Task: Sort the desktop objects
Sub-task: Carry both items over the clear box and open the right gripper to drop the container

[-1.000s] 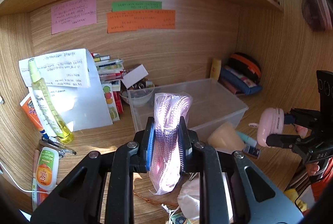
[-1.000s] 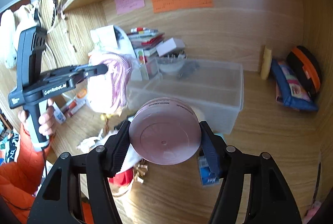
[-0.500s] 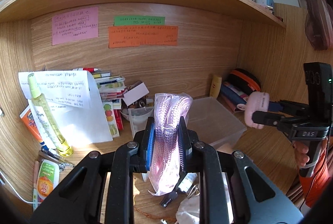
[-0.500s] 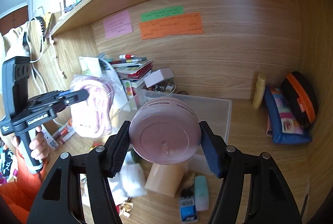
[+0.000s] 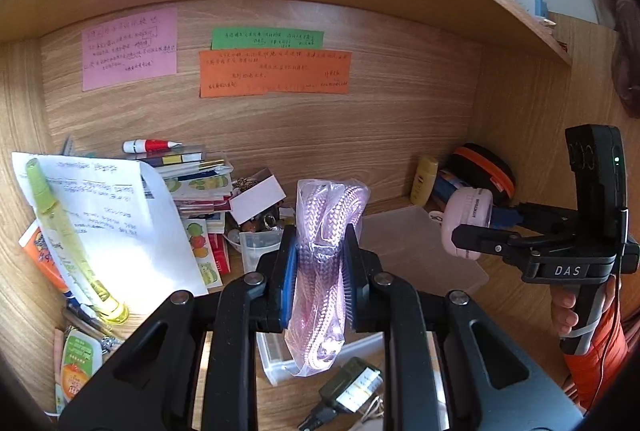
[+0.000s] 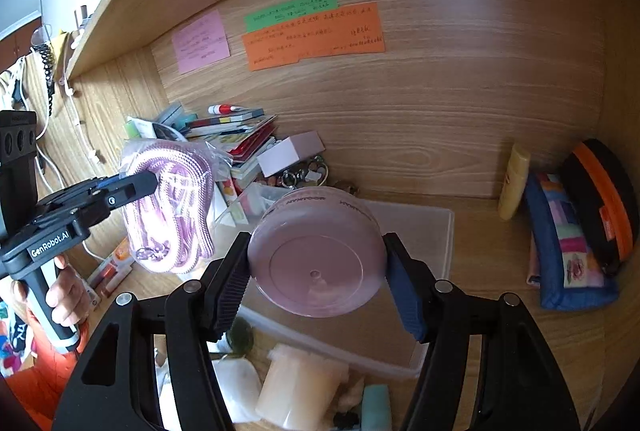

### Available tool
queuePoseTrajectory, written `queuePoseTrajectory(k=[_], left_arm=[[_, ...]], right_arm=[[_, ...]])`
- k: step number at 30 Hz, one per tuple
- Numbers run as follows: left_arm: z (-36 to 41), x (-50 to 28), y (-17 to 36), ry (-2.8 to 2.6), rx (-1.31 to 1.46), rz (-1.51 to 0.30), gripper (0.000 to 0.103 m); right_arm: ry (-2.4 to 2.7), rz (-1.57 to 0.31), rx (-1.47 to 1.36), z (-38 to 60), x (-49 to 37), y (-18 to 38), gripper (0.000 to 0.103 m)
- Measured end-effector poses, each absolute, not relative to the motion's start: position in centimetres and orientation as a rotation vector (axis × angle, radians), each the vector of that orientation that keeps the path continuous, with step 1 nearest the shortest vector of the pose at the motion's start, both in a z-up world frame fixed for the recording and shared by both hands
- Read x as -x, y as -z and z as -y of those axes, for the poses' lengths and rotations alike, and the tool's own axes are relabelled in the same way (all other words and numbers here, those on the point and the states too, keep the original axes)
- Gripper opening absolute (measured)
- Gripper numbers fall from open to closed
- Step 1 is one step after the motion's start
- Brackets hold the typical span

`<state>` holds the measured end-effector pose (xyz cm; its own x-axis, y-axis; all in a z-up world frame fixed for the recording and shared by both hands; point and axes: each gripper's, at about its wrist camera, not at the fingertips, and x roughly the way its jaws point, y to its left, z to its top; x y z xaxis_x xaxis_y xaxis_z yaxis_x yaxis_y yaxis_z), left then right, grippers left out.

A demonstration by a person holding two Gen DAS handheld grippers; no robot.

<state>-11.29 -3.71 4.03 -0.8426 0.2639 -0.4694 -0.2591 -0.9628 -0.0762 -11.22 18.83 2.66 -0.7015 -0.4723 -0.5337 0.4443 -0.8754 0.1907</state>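
Observation:
My left gripper (image 5: 320,271) is shut on a clear bag of pink braided cord (image 5: 326,235), held upright in the air over the near edge of a clear plastic bin (image 5: 420,243). The same bag of cord (image 6: 172,215) shows at the left of the right wrist view, pinched by the left gripper (image 6: 150,183). My right gripper (image 6: 316,271) is shut on a round pink case (image 6: 316,251), held above the bin (image 6: 416,231). From the left wrist view that pink case (image 5: 466,223) hangs at the right in the right gripper (image 5: 468,227).
A stack of books (image 5: 196,175), a white sheet (image 5: 116,227) and a yellow spray bottle (image 5: 68,243) crowd the left. A yellow tube (image 6: 514,181), a blue pouch (image 6: 568,251) and an orange-and-black case (image 6: 600,203) lie right. Small items (image 6: 296,391) litter the front of the desk.
Both grippers have pulled back and risen a little with their loads. The bin and the clutter now sit lower and farther off, and more of the back wall shows.

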Motion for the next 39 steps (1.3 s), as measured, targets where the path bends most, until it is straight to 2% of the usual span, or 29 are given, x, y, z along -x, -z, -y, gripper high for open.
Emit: queuePoseTrajectory(k=[7, 12, 17, 39], left_arm=[[3.6, 14.2, -2.1, -2.76, 0.79, 0.06, 0.02], [3.3, 16.2, 0.4, -2.725, 0.911, 0.063, 0.02], [3.4, 17.0, 2.0, -2.701, 0.981, 0.081, 0.02], [3.8, 18.0, 3.9, -2.716, 1.046, 0.005, 0.02]], right_arm=[[2.512, 0.045, -0.832, -18.2, 12.8, -2.2, 0.061], [2.484, 0.103, -0.893, -18.4, 14.3, -0.4, 0.061], [2.482, 0.083, -0.978, -18.5, 15.3, 1.6, 0.061], [2.583, -0.25, -1.077, -15.8, 15.3, 5.2, 0.061]])
